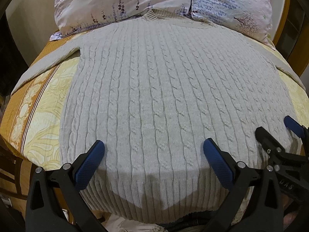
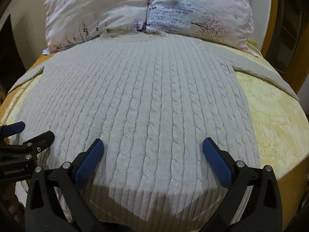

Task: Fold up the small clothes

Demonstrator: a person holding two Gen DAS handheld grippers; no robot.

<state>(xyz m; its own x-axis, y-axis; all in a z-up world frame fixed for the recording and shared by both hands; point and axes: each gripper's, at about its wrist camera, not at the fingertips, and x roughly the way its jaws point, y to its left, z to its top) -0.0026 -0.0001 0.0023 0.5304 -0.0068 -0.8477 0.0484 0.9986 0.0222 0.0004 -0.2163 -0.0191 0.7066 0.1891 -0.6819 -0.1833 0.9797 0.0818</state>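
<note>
- Two views look up the same bed, whose yellow patterned cover shows on both sides of the garment; we lose the bed's near edge under the tongs and the fisheye rim.
- We see a pale cable-knit sweater spread flat on the bed, its collar touching the pillows and its ribbed hem toward us. Part of the hem is in shadow, and the near corners are covered by the black arms of the tongs.
- Its left sleeve runs out toward the bed's edge, and we cannot see the cuff; the right sleeve is likewise cut off by the rim.
- We make out two flowered pillows side by side at the head of the bed, their tops cropped.
- Our left tongs hover over the lower part of the sweater, blue pads well apart and nothing between them; whether the tips touch the knit we cannot tell.
- Our right tongs sit just beside them over the same hem area, also spread wide and gripping nothing.
</note>
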